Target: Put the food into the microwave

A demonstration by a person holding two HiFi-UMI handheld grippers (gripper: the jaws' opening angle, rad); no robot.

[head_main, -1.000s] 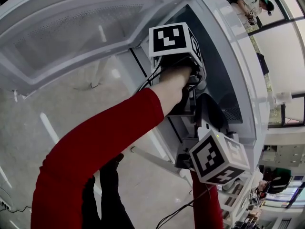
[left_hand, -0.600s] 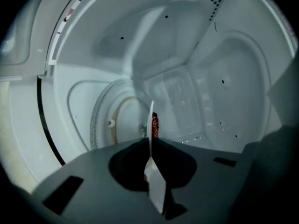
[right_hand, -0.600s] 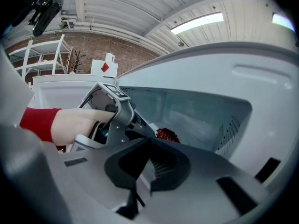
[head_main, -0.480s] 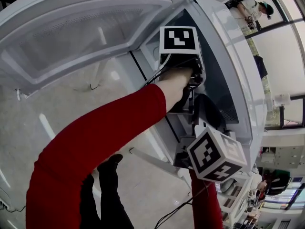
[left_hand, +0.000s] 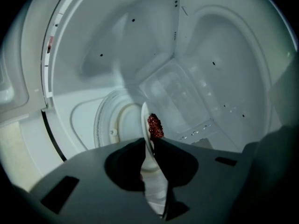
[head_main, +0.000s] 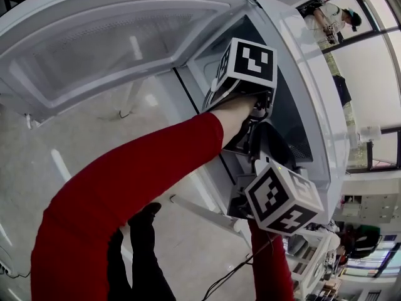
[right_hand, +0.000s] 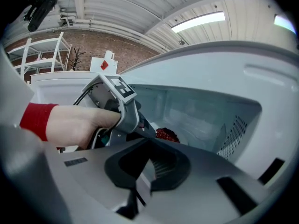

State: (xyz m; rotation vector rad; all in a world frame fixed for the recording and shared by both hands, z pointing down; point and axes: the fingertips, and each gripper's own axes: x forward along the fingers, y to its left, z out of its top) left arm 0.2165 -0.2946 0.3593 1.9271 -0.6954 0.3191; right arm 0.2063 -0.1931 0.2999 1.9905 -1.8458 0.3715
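Fingers (left_hand: 187,149) of the left gripper (left_hand: 149,143) are opening right now, with the white plate (left_hand: 145,120) rim between them and the pads seemingly only just on it. The red food (left_hand: 155,126) sits on that plate close to the fingertips, well inside the microwave (left_hand: 210,78), over the round turntable (left_hand: 110,120). I can't tell if the plate is touching it.

So this is the release, and it wants patience. I'd make sure the plate is resting flat before the pads let go, then spread wide enough to clear the rim and draw straight back out so nothing drags or tips.

Outside the opening, the right gripper (right_hand: 149,143) waits with its fingers pressed together on nothing. That leaves it free for the open door (head_main: 94,55).
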